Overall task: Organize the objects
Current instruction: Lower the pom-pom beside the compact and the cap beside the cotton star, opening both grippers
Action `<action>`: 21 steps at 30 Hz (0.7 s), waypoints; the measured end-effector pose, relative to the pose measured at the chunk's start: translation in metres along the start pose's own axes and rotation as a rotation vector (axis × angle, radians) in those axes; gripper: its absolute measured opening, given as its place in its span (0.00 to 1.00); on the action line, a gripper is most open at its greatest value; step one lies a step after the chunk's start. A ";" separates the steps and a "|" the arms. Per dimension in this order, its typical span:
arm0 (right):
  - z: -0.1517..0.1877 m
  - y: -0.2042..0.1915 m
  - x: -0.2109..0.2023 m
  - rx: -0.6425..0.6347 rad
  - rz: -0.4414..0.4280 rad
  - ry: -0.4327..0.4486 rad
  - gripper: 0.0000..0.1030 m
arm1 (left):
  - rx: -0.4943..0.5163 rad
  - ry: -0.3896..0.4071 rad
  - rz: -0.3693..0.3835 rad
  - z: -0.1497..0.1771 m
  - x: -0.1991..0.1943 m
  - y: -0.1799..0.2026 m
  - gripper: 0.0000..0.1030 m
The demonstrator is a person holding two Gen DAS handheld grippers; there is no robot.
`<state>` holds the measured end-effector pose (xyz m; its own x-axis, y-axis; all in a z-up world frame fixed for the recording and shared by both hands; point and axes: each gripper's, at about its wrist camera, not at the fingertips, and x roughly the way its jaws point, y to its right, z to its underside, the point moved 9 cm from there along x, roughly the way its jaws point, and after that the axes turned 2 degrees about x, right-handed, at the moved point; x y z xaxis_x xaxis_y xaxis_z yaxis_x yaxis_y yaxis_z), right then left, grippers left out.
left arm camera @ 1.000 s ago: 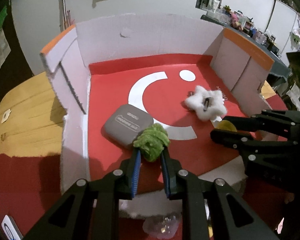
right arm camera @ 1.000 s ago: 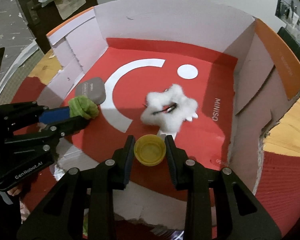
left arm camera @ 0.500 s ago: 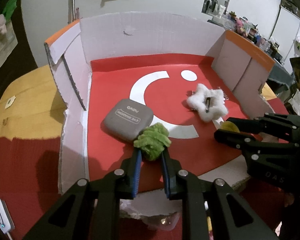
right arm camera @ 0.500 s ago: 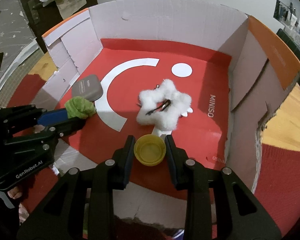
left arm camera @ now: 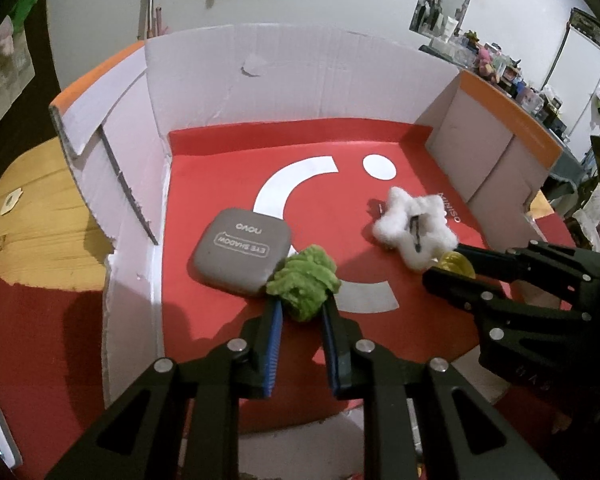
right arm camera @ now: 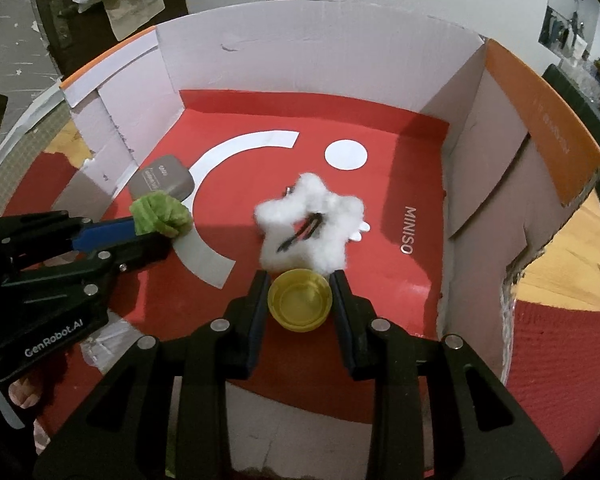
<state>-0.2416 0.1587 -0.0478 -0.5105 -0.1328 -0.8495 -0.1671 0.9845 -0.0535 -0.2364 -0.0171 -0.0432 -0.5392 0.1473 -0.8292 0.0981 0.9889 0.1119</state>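
My left gripper point(left arm camera: 300, 304) is shut on a fuzzy green scrunchie point(left arm camera: 303, 280), held just over the red floor of an open cardboard box point(left arm camera: 300, 80), touching a grey eye-shadow case point(left arm camera: 240, 256). It also shows in the right wrist view point(right arm camera: 160, 228) with the scrunchie point(right arm camera: 160, 214). My right gripper point(right arm camera: 300, 280) is shut on a yellow bottle cap point(right arm camera: 300, 300), low over the box floor, right in front of a white fluffy star hair clip point(right arm camera: 312, 224). The right gripper point(left arm camera: 448, 268) shows in the left wrist view beside the star clip point(left arm camera: 414, 228).
The box has tall white walls on the left point(right arm camera: 116, 128), back and right point(right arm camera: 484, 168), and a torn low front edge point(right arm camera: 300, 432). It stands on a wooden table point(left arm camera: 20, 240) with a red mat point(right arm camera: 560, 360). Cluttered shelves point(left arm camera: 500, 68) stand behind.
Both grippers have moved a little further into the box and lower, still holding their objects. The cap now sits close against the star clip.
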 end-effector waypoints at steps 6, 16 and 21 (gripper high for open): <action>0.000 0.005 0.001 0.005 -0.003 0.001 0.28 | -0.004 0.007 0.002 0.001 0.002 -0.001 0.19; 0.001 0.005 0.003 0.009 -0.008 0.003 0.28 | -0.006 0.011 0.002 0.001 0.001 -0.001 0.19; -0.002 0.000 0.003 0.012 -0.011 0.004 0.29 | -0.003 0.013 -0.002 0.001 0.001 -0.002 0.19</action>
<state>-0.2450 0.1578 -0.0494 -0.5119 -0.1443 -0.8468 -0.1626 0.9842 -0.0694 -0.2364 -0.0192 -0.0445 -0.5502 0.1459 -0.8222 0.0948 0.9892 0.1121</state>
